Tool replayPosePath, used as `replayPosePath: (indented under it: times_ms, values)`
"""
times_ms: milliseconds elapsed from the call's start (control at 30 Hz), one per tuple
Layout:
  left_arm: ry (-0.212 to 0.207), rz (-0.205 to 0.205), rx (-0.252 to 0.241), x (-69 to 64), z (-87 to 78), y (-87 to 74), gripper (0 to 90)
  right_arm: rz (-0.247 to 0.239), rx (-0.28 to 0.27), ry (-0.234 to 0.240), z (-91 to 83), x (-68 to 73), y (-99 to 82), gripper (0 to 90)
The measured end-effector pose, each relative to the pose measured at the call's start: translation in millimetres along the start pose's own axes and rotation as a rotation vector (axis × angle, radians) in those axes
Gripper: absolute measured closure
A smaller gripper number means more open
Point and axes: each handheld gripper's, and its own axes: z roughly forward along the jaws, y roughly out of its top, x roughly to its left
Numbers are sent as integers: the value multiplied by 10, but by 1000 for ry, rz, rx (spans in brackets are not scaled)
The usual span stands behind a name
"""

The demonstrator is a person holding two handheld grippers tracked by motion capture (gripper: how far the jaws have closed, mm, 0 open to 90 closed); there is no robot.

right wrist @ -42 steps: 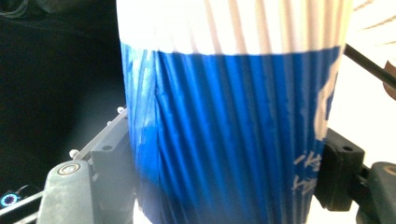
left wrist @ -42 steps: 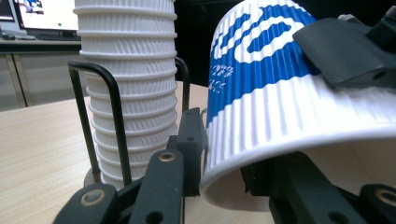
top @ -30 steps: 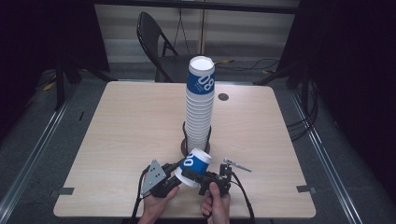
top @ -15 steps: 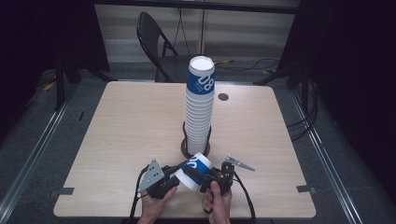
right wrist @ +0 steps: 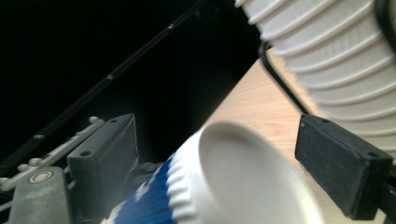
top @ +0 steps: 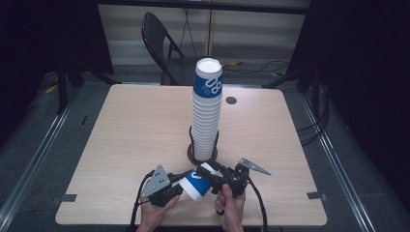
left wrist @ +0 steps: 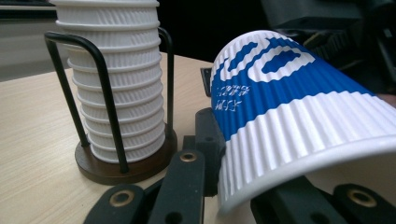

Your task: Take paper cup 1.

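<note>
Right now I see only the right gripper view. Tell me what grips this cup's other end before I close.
Observer: The left hand-held gripper is shut on the blue-and-white cup near its open rim.
Operator: Report how tall the stack beside me is.
Observer: The stack of cups rises well above its black wire holder, with a blue-banded cup on top.
Operator: Say what the holder stands on.
Observer: A round dark base on the table, just beyond the blue-and-white cup.
</note>
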Motion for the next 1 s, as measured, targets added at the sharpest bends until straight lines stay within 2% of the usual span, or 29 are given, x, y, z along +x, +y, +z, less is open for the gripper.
replayPosePath:
  times_ms: [67,133,233,367,400,467,533,633,667,700,733,767,800,833,867,900,933,1000]
  values:
    - [-6,-4,15,12,-3,13,854,-45,-24,-24,-38,2,30,127]
    - [-16,-23,8,36,-16,15,854,-63,-41,-30,-74,4,51,126]
    - [-20,-34,22,79,-31,12,854,-87,-57,-40,-109,13,73,126]
    - [4,-33,43,154,-73,15,854,-146,-66,-48,-181,23,89,126]
    - [13,-32,58,195,-99,29,854,-183,-52,-48,-206,23,74,126]
    - [9,-36,58,217,-112,37,854,-193,-50,-48,-212,26,69,126]
    - [19,-34,60,260,-135,51,853,-215,-32,-80,-217,24,54,131]
    - [34,-47,73,333,-173,76,854,-268,-7,-83,-213,13,14,135]
    - [50,-58,73,355,-187,86,853,-302,-5,-100,-206,15,-14,135]
    - [61,-60,75,368,-198,92,853,-302,-5,-100,-206,15,-14,135]
    - [63,-69,78,403,-211,111,853,-334,2,-110,-190,23,-35,134]
    - [63,-69,78,403,-211,111,854,-334,2,-110,-190,23,-35,134]
    - [77,-64,107,423,-216,135,853,-348,18,-106,-167,19,-50,132]
    - [77,-64,107,423,-216,135,853,-348,18,-106,-167,19,-50,132]
    - [83,-60,119,441,-214,152,854,-372,43,-116,-143,16,-71,129]
    - [83,-60,119,441,-214,152,854,-372,43,-116,-143,16,-71,129]
    - [85,-63,126,445,-212,161,854,-396,46,-129,-131,20,-85,129]
    - [60,-66,138,469,-206,193,853,-455,61,-139,-98,29,-125,126]
